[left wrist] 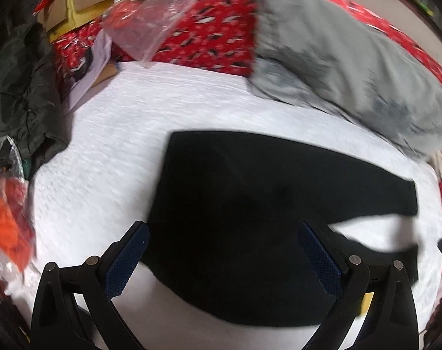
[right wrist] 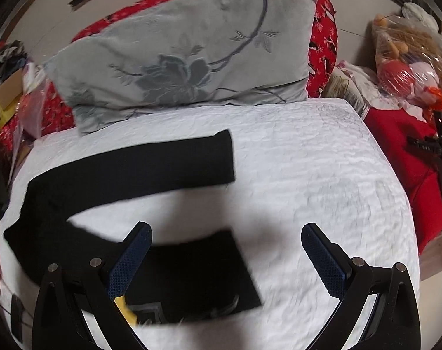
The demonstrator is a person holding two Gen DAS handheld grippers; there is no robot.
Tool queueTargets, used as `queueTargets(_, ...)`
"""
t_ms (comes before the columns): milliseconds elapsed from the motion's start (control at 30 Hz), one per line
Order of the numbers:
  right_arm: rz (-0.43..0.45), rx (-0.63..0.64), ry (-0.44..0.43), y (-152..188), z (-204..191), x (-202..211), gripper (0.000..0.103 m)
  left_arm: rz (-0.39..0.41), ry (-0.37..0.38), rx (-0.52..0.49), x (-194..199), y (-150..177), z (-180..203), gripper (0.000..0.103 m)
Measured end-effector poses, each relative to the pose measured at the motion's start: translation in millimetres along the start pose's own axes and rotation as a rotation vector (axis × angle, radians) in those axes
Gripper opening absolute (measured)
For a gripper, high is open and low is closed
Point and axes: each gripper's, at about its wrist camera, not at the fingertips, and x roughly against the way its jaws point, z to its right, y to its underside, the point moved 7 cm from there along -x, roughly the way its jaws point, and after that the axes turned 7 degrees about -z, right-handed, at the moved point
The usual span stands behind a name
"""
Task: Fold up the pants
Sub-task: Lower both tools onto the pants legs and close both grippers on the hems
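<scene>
Pants [right wrist: 127, 172], black, lay spread on the white quilted bed [right wrist: 323, 175], their two legs splayed apart in a V with bare quilt between. I held my left tongs [left wrist: 224, 233] wide, nothing between the blue pads [left wrist: 124, 265], above the broad waist portion. I held my right tongs [right wrist: 226, 234] equally wide and empty, over the nearer leg's end; the left pad overlapped that leg in view, though contact could not be confirmed. A grey floral pillow [right wrist: 189, 55] leaned against a red patterned cushion [right wrist: 323, 38] beyond the farther leg.
</scene>
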Motion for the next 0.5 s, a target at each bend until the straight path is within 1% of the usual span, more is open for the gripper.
queueTargets(133,-0.016,0.025,0.010,-33,4,-25,0.103,-0.052,-0.053,0.065,-37,-43,-33,0.102)
queueTargets(200,-0.026,0.016,0.005,-47,8,-38,0.103,-0.082,-0.061,0.101,-59,-60,-45,0.102)
queueTargets(300,-0.052,-0.001,-0.009,-64,11,-59,0.103,-0.138,-0.037,0.155,-92,-79,-57,0.102)
queueTargets(367,-0.074,-0.009,-0.021,-73,13,-73,0.103,-0.173,-0.006,0.190,-115,-90,-63,0.102)
queueTargets(500,-0.105,-0.012,-0.030,-84,15,-98,0.103,-0.207,0.031,0.210,-150,-104,-74,0.102)
